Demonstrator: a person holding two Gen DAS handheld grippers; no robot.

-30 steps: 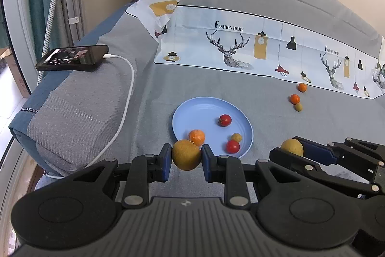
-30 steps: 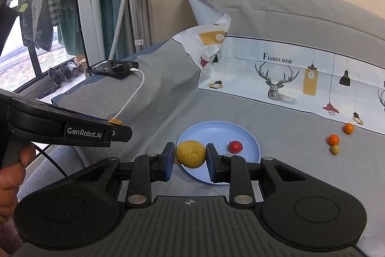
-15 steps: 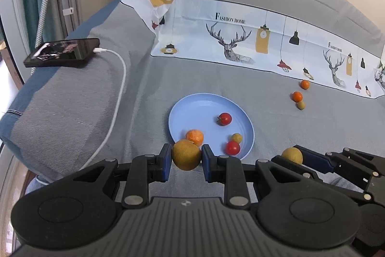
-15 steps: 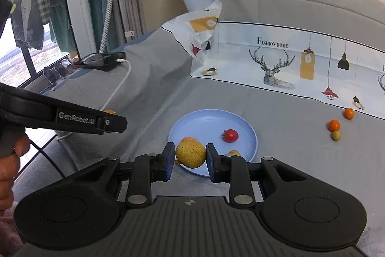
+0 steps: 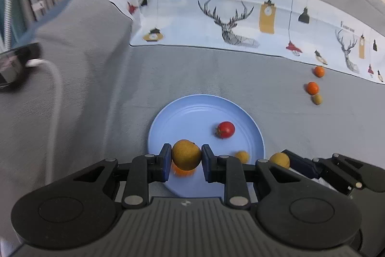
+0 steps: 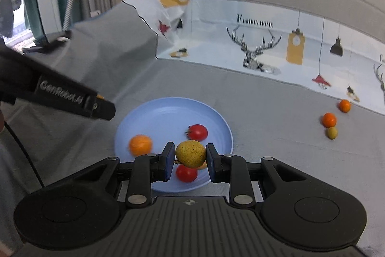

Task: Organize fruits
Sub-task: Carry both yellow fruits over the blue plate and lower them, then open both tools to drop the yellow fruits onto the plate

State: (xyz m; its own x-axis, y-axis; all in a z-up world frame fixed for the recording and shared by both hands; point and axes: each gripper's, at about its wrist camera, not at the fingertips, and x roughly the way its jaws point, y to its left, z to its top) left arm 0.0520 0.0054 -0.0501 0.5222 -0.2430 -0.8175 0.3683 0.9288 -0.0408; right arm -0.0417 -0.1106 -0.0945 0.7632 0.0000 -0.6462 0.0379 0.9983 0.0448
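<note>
My left gripper point(image 5: 186, 156) is shut on a brownish-yellow round fruit point(image 5: 186, 154), held above the near edge of the blue plate point(image 5: 192, 110). On the plate lie a red tomato point(image 5: 225, 129), a small yellow fruit point(image 5: 241, 157) and an orange point(image 5: 181, 171), which the held fruit partly hides. My right gripper point(image 6: 191, 157) is shut on a speckled yellow fruit point(image 6: 191, 153) over the plate's point(image 6: 168, 112) near part. Below it are a tomato point(image 6: 197, 132), an orange point(image 6: 140, 145) and a second tomato point(image 6: 186, 172). Two small oranges point(image 6: 329, 120) and a greenish fruit point(image 6: 332, 133) lie loose on the right.
The grey bed cover point(image 5: 96, 112) rises into a hump on the left. There a phone point(image 5: 14, 64) lies with a white cable point(image 5: 55, 93) running down. A printed deer cloth point(image 5: 240, 16) lines the back. In the right wrist view the left gripper point(image 6: 103, 107) reaches in from the left.
Both grippers have moved forward and down toward the plate, each keeping its fruit. The plate and loose fruits look larger and nearer; the phone has slid to the left edge.
</note>
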